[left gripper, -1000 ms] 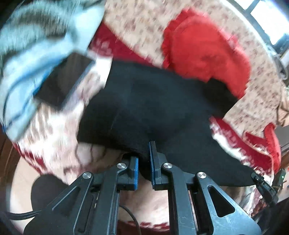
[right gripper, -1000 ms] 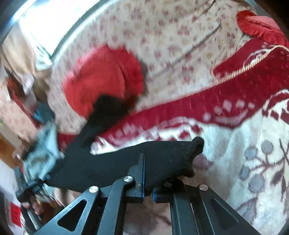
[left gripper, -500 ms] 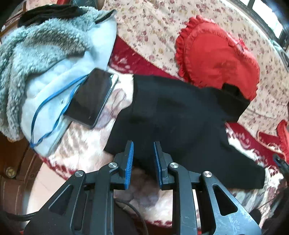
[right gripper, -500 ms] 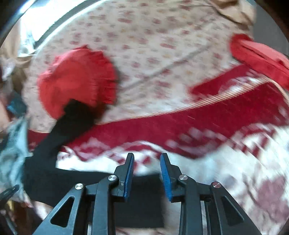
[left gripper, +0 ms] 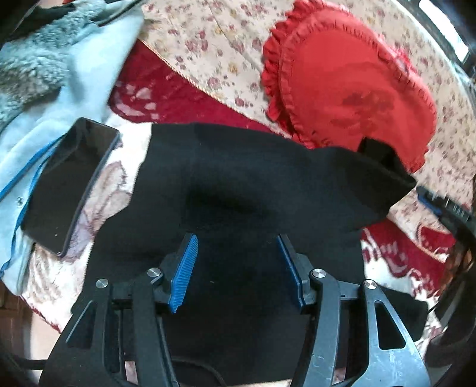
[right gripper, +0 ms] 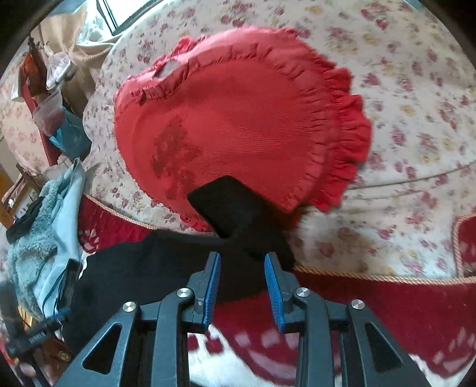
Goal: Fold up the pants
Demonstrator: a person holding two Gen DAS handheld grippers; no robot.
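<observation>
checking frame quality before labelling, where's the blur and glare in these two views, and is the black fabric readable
Left wrist view: motion smear on the light blue fleece and phone; black pants nearly featureless. Right wrist view: smear on the rug at the bottom, blown-out window top left, red cushion weave sharp. Both bend straight lines towards the edges.

Daylit and bright in both views, with blown-out window light (left gripper: 464,44) at two o'clock on the left wrist view and at eleven o'clock (right gripper: 119,15) on the right. Heavy fisheye bending throughout, dark vignette ring at every corner. Black pants (left gripper: 244,184) reading as a flat, detailless mass, folds barely separable. Motion smear across the pale blue garment (left gripper: 89,59) at ten o'clock and on the floral cover at three o'clock. Red cushion (right gripper: 238,119) fairly crisp at centre, ruffle smeared at four o'clock; patterned blanket (right gripper: 253,351) blurred at six o'clock. Blue pads (left gripper: 183,274) sharp, evenly lit, soft shadows only
</observation>
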